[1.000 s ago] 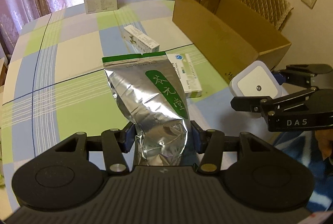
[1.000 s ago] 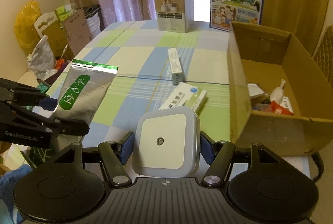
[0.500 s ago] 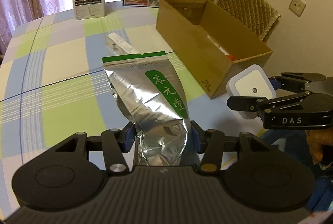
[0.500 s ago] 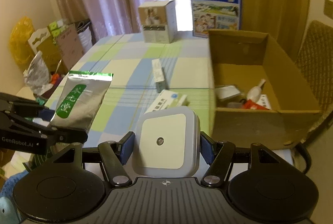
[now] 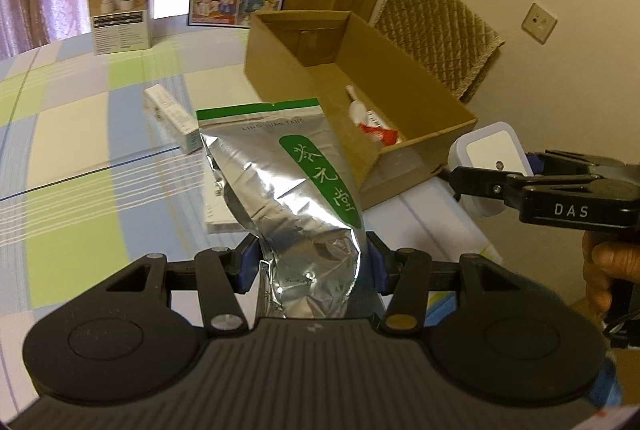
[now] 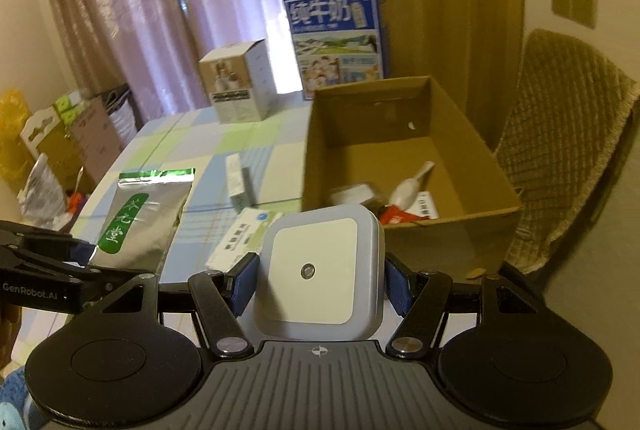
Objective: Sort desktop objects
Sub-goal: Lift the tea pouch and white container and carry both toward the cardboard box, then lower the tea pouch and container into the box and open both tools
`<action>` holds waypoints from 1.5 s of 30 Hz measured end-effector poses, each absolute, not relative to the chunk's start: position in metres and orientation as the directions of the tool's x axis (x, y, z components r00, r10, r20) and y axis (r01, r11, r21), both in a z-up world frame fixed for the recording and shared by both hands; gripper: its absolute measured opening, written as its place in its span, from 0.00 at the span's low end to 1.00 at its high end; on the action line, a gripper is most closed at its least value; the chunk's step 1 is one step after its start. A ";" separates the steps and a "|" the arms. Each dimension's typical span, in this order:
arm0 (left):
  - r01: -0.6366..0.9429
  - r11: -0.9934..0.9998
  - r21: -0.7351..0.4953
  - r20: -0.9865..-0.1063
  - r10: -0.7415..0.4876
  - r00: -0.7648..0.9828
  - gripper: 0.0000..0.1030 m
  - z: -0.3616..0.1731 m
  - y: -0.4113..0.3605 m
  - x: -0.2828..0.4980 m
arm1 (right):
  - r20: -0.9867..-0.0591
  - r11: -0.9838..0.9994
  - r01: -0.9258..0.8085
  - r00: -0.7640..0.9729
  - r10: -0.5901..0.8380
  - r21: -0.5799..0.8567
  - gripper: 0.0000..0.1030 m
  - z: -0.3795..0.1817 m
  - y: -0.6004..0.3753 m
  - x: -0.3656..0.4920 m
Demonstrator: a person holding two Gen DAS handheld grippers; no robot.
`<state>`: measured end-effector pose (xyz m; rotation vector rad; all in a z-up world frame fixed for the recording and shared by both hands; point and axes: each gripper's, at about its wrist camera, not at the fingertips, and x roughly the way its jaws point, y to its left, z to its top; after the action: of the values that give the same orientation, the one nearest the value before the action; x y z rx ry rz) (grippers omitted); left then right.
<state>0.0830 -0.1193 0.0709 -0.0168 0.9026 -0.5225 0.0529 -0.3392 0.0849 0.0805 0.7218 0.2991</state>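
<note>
My left gripper (image 5: 310, 266) is shut on a silver foil tea pouch (image 5: 288, 182) with a green label, held up above the checked tablecloth. In the right wrist view the same pouch (image 6: 140, 218) shows at the left, in the left gripper (image 6: 86, 262). My right gripper (image 6: 320, 282) is shut on a square white night light (image 6: 316, 270), lifted off the table. The night light (image 5: 486, 160) also appears at the right of the left wrist view, just off the near corner of the open cardboard box (image 5: 432, 98). That box (image 6: 472, 150) holds several small items.
On the table lie a narrow white carton (image 6: 236, 182) and a flat white medicine box (image 6: 244, 238). A beige product box (image 6: 236, 86) and a blue milk carton (image 6: 336, 42) stand at the far edge. A quilted chair (image 6: 568, 134) stands right of the cardboard box. Bags and boxes (image 6: 60, 142) crowd the floor at left.
Both grippers have risen and swung towards the cardboard box, each still holding its object. The box's inside has come into view, and the right gripper has rolled a little.
</note>
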 end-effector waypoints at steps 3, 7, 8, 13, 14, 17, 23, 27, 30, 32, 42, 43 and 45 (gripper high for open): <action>0.438 0.865 -0.244 -0.738 -0.459 0.495 0.46 0.071 -0.131 0.088 | -0.633 0.958 -0.222 0.719 0.287 0.182 0.60 0.087 -0.351 0.054; 0.458 0.852 -0.252 -0.731 -0.478 0.487 0.46 0.073 -0.148 0.093 | -0.626 0.961 -0.202 0.729 0.277 0.191 0.60 0.089 -0.366 0.058; 0.464 0.849 -0.254 -0.729 -0.483 0.484 0.46 0.074 -0.153 0.095 | -0.624 0.961 -0.198 0.731 0.275 0.191 0.60 0.090 -0.370 0.060; 0.486 0.831 -0.270 -0.718 -0.510 0.474 0.46 0.076 -0.175 0.107 | -0.614 0.964 -0.185 0.744 0.263 0.190 0.60 0.094 -0.385 0.068; 0.489 0.828 -0.272 -0.717 -0.514 0.471 0.46 0.077 -0.179 0.110 | -0.613 0.965 -0.184 0.746 0.262 0.188 0.60 0.094 -0.387 0.071; 0.502 0.820 -0.274 -0.713 -0.524 0.466 0.46 0.079 -0.192 0.116 | -0.609 0.966 -0.184 0.750 0.258 0.182 0.60 0.097 -0.393 0.078; 0.519 0.803 -0.292 -0.703 -0.548 0.452 0.46 0.079 -0.214 0.130 | -0.602 0.967 -0.189 0.757 0.255 0.171 0.60 0.100 -0.404 0.097; 0.529 0.794 -0.300 -0.699 -0.560 0.444 0.46 0.080 -0.228 0.144 | -0.598 0.970 -0.185 0.763 0.245 0.161 0.60 0.102 -0.412 0.112; 0.531 0.792 -0.302 -0.694 -0.564 0.447 0.46 0.081 -0.235 0.157 | -0.597 0.972 -0.181 0.766 0.237 0.152 0.60 0.103 -0.418 0.126; 0.531 0.790 -0.306 -0.690 -0.568 0.448 0.47 0.083 -0.240 0.166 | -0.597 0.973 -0.180 0.769 0.231 0.145 0.60 0.103 -0.420 0.136; 0.529 0.787 -0.318 -0.681 -0.578 0.450 0.46 0.082 -0.265 0.215 | -0.611 0.974 -0.185 0.760 0.224 0.128 0.60 0.088 -0.425 0.183; 0.526 0.787 -0.322 -0.681 -0.579 0.449 0.46 0.081 -0.266 0.219 | -0.613 0.975 -0.183 0.758 0.223 0.128 0.60 0.086 -0.426 0.187; 0.521 0.787 -0.330 -0.681 -0.581 0.447 0.46 0.077 -0.268 0.229 | -0.615 0.975 -0.180 0.757 0.221 0.129 0.60 0.082 -0.428 0.194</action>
<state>0.2294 -0.2676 0.0769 -0.0760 0.8727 -0.6828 0.1939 -0.4281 0.0818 0.0633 0.6783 0.2182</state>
